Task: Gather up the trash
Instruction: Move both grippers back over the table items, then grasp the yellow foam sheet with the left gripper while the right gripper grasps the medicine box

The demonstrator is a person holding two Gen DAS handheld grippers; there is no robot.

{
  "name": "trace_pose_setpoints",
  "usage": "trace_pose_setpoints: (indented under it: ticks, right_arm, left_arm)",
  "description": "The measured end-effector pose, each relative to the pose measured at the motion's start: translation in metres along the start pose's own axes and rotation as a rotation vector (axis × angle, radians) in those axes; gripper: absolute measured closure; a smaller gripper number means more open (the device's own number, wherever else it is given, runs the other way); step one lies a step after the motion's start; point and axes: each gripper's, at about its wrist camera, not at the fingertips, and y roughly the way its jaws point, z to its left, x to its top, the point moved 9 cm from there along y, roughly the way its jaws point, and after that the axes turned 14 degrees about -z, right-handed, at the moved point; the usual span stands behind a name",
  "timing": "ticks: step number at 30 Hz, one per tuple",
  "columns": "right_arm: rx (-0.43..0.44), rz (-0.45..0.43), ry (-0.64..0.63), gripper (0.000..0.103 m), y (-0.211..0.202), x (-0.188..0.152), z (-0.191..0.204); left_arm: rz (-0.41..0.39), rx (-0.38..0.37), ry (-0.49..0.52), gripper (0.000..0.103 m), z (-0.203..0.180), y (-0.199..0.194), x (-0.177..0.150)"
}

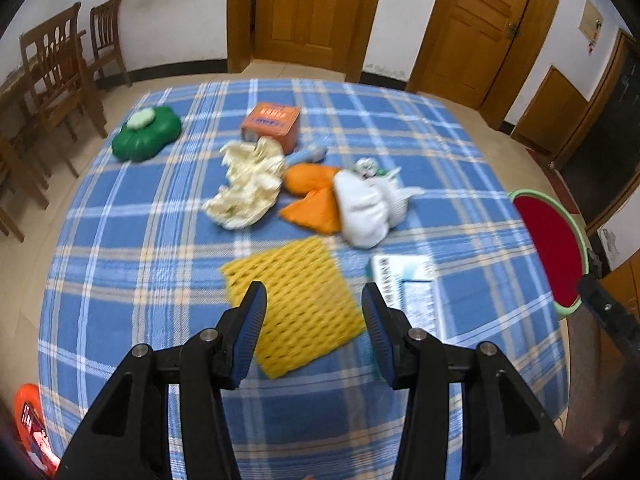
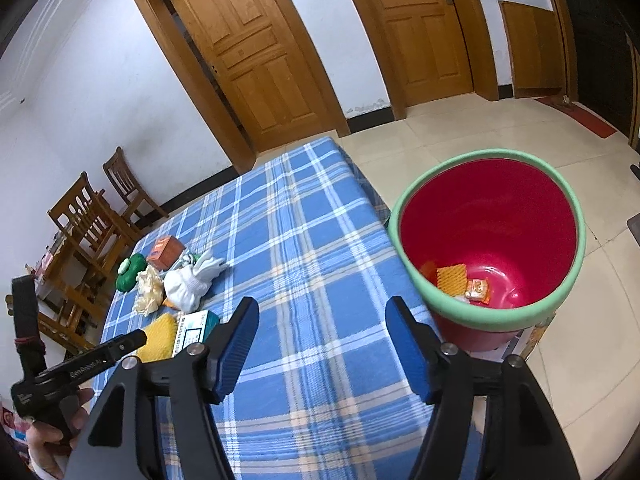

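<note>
A home, plainly a lived-in dining room. Panelled wooden doors (image 2: 256,56) in matching frames, white plaster walls with dark skirting, pale glossy floor tiles (image 2: 460,136). Slat-backed wooden dining chairs (image 1: 60,68) against the wall. Blue plaid cloth (image 1: 400,128) over the worktop, a red plastic bin with green rim (image 2: 488,236) beside it.

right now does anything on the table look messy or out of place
Yes: crumpled cream paper, orange wrappers and white gloves lie in a loose heap mid-table. A yellow foam net and a small white box lie apart nearer the open left gripper. The bin beside the table already holds a few scraps.
</note>
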Motion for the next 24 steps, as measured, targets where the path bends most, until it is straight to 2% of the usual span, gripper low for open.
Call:
trace_pose_setpoints:
  ticks: [8, 16, 17, 19, 22, 24]
  right_arm:
    - [0.001, 0.031, -0.018, 0.034, 0.006, -0.012, 0.011]
    - [0.001, 0.063, -0.036, 0.034, 0.011, -0.022, 0.019]
    - [0.001, 0.066, -0.038, 0.034, 0.011, -0.023, 0.020]
    - [0.003, 0.072, -0.042, 0.034, 0.011, -0.025, 0.023]
    - [0.005, 0.075, -0.049, 0.034, 0.011, -0.027, 0.026]
    - [0.006, 0.077, -0.053, 0.034, 0.012, -0.029, 0.028]
  left_arm:
    - [0.059, 0.026, 0.000, 0.053, 0.013, 0.018, -0.021]
    - [0.038, 0.068, 0.052, 0.048, 0.012, 0.022, -0.024]
    - [0.039, 0.071, 0.048, 0.046, 0.013, 0.022, -0.025]
    - [0.049, 0.078, 0.007, 0.037, 0.020, 0.023, -0.027]
    - [0.061, 0.038, -0.105, 0.037, 0.029, 0.023, -0.029]
    - [0.065, 0.027, -0.083, 0.037, 0.026, 0.023, -0.029]
